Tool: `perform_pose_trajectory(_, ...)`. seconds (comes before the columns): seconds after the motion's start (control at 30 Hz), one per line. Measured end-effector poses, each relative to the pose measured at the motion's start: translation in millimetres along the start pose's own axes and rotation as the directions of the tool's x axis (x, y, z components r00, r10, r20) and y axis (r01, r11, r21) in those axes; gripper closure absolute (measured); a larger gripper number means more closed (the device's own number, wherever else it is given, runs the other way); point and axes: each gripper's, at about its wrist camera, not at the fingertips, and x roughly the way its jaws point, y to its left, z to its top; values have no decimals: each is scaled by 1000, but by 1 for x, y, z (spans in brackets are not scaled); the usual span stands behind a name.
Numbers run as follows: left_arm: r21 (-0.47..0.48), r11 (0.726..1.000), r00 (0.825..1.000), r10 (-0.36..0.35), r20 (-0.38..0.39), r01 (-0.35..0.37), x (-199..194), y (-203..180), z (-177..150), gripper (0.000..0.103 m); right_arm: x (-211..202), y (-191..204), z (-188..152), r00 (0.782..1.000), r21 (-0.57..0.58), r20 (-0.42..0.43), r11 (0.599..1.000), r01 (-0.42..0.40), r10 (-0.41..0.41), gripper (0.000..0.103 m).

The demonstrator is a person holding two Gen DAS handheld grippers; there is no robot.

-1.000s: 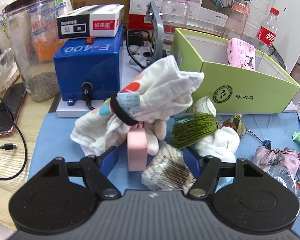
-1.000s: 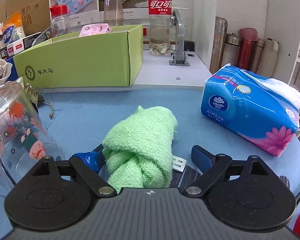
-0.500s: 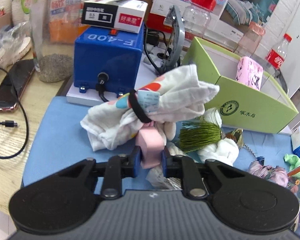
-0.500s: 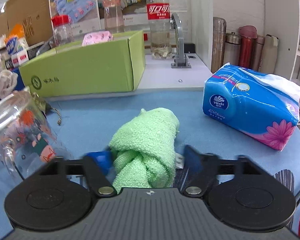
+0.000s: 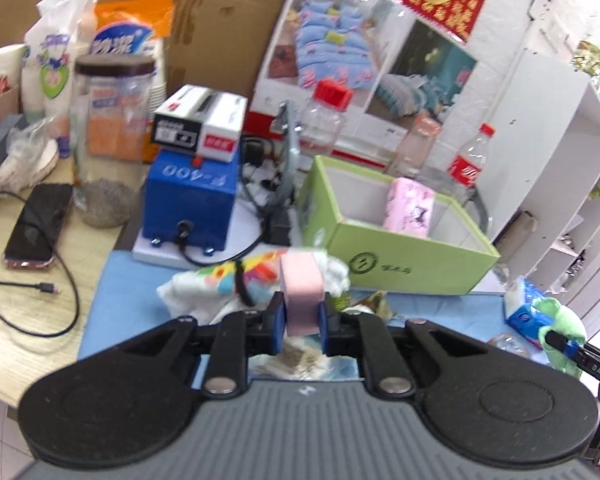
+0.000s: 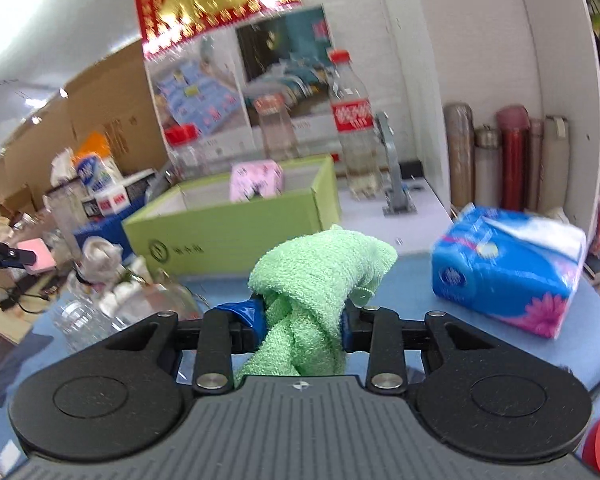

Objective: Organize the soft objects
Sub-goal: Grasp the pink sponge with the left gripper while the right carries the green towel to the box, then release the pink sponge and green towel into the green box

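My left gripper (image 5: 302,320) is shut on a pink sponge block (image 5: 301,292) and holds it above the blue mat, in front of the open green box (image 5: 404,260). A pink printed tissue pack (image 5: 409,208) stands inside that box. A white patterned cloth bundle (image 5: 228,284) lies on the mat just beyond the left gripper. My right gripper (image 6: 304,316) is shut on a knotted green towel (image 6: 320,280) and holds it raised above the mat. The green box also shows in the right wrist view (image 6: 236,236), beyond the towel.
A blue Vinda tissue pack (image 6: 508,268) lies right of the towel. A blue machine (image 5: 192,196), a tall jar (image 5: 110,140), a phone (image 5: 38,224) and a cable are at the left. Bottles (image 6: 352,128) stand behind the box. A glass mug (image 6: 100,312) sits left of the right gripper.
Both grippers closed and lifted: the left one took hold of the pink sponge and raised it off the pile, the right one closed on the green towel and raised it off the mat.
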Motion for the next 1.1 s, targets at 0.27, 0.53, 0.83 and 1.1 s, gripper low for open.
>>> perform_pose_trajectory(0.27,49,996,997,-75,-4,75,61,-50,58,91,57,9,83,997,-87,58,995,-45,50,85)
perform_pose_trajectory(0.53,93,994,996,-53,-68,60,154,-78,101,90,181,11,116,986,-94,-130,989,-113,101,78)
perform_pose_trajectory(0.83,145,989,999,-26,-47,33,173,-82,105,48,217,10,120,991,-1,-124,999,-39,39,61)
perform_pose_trajectory(1.1,151,989,1000,1,-17,1,136,-68,91,46,176,24,120,994,-49,-92,997,-62,58,49)
